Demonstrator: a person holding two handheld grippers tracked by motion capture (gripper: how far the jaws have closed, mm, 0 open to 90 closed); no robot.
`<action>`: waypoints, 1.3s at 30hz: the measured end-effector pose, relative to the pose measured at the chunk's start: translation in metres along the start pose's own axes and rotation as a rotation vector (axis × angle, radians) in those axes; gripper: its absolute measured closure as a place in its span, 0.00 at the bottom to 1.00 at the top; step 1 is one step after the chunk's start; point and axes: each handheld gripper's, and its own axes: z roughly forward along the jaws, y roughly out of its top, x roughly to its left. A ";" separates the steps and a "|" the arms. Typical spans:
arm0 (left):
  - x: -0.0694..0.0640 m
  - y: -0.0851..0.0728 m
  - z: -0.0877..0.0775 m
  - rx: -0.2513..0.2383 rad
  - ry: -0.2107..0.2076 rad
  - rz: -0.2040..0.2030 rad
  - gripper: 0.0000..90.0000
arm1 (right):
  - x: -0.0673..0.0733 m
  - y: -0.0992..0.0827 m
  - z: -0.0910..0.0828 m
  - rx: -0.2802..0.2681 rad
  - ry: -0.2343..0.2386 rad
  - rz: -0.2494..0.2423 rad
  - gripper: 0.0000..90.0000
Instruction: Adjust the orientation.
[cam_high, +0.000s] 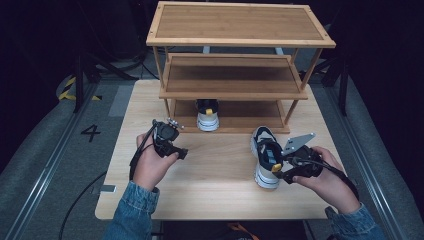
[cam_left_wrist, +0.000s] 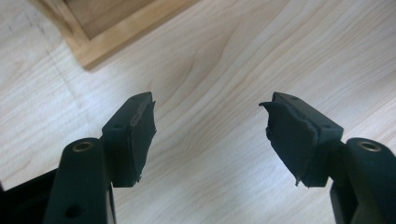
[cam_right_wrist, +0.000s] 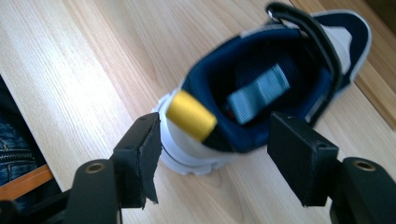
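A white and navy shoe (cam_high: 265, 155) with a yellow heel tab (cam_right_wrist: 191, 114) stands on the table, toe toward the rack. My right gripper (cam_high: 281, 170) is just behind its heel. In the right gripper view the shoe (cam_right_wrist: 261, 93) lies ahead of my right gripper (cam_right_wrist: 217, 126), whose pads stand apart on either side of the heel without pressing on it. A matching shoe (cam_high: 207, 115) sits on the rack's bottom shelf, heel toward me. My left gripper (cam_high: 170, 137) hovers left of centre. In its own view the left gripper (cam_left_wrist: 211, 105) is open over bare wood.
A three-tier wooden rack (cam_high: 240, 40) stands at the back of the light wooden table (cam_high: 210, 195). Its base corner (cam_left_wrist: 107, 32) lies just beyond the left jaws. Dark floor with rails surrounds the table on both sides.
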 end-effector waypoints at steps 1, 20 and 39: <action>0.000 -0.003 0.000 0.010 0.000 -0.007 0.35 | 0.000 0.002 0.002 0.001 0.000 -0.005 0.40; 0.013 -0.038 0.004 0.035 0.024 -0.033 0.21 | -0.005 0.022 0.048 0.153 0.147 0.005 0.67; 0.029 -0.045 -0.001 0.016 0.033 -0.070 0.21 | -0.003 0.060 0.047 0.178 0.123 -0.121 0.76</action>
